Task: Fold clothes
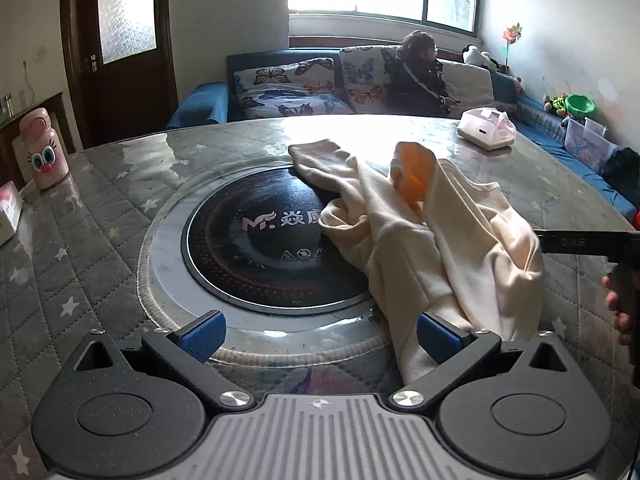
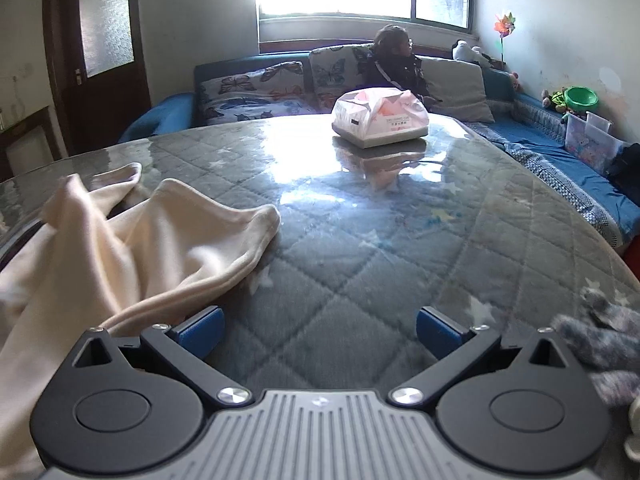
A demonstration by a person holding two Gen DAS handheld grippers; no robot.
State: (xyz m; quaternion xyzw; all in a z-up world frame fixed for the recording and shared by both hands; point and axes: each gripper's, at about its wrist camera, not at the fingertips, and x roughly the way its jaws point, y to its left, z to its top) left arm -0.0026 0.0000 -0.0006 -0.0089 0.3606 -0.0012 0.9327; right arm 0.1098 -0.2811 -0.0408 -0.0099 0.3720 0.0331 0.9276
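Observation:
A cream garment lies crumpled on the round glass-topped table, partly over the black induction hob at its centre. An orange patch shows on its raised fold. My left gripper is open, its right blue pad touching the garment's near edge. In the right wrist view the garment lies at the left. My right gripper is open and empty over bare table, its left pad beside the garment's hem.
A pink tissue box stands at the table's far side. A pink cartoon container stands at the far left. A grey fuzzy item lies at the right. A sofa with a seated person is behind the table.

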